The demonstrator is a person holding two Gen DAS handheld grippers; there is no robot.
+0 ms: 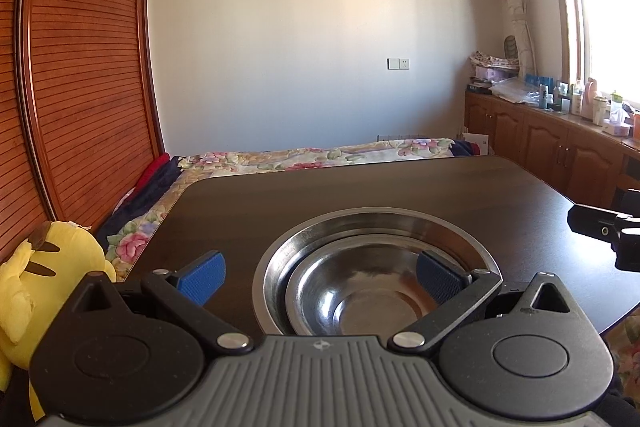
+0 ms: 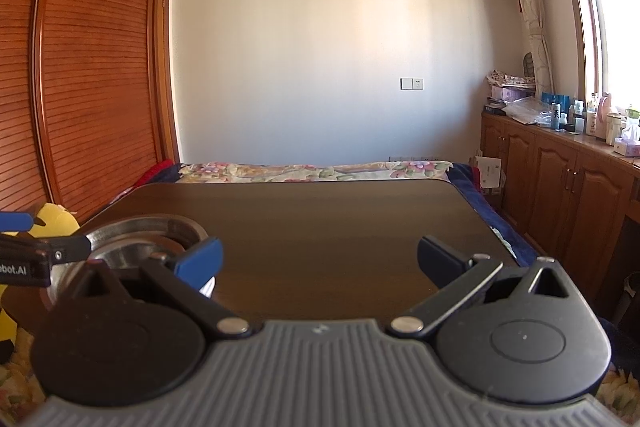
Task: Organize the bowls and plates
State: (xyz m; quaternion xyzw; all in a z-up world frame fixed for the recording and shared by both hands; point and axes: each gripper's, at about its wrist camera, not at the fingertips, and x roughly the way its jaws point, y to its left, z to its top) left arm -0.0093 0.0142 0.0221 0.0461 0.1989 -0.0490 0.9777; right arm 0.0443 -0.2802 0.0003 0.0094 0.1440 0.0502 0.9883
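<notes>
Two steel bowls are nested on the dark wooden table [image 1: 240, 203]: a wide outer bowl [image 1: 380, 223] with a smaller bowl [image 1: 360, 299] inside it. My left gripper [image 1: 320, 281] hovers open over them, its left blue pad [image 1: 202, 277] outside the outer rim and its right pad [image 1: 438, 281] above the inner bowl. It grips nothing. In the right wrist view the bowls [image 2: 144, 231] sit at the table's left, with the left gripper [image 2: 44, 235] over their rim. My right gripper [image 2: 320, 261] is open over bare tabletop to the right of the bowls.
A yellow plush toy [image 1: 48, 279] leans at the table's left edge. Behind the table lies a bed with a floral cover [image 1: 320, 155]. A slatted wardrobe [image 1: 80, 67] stands on the left, and low wooden cabinets [image 1: 560, 147] crowded with bottles stand on the right.
</notes>
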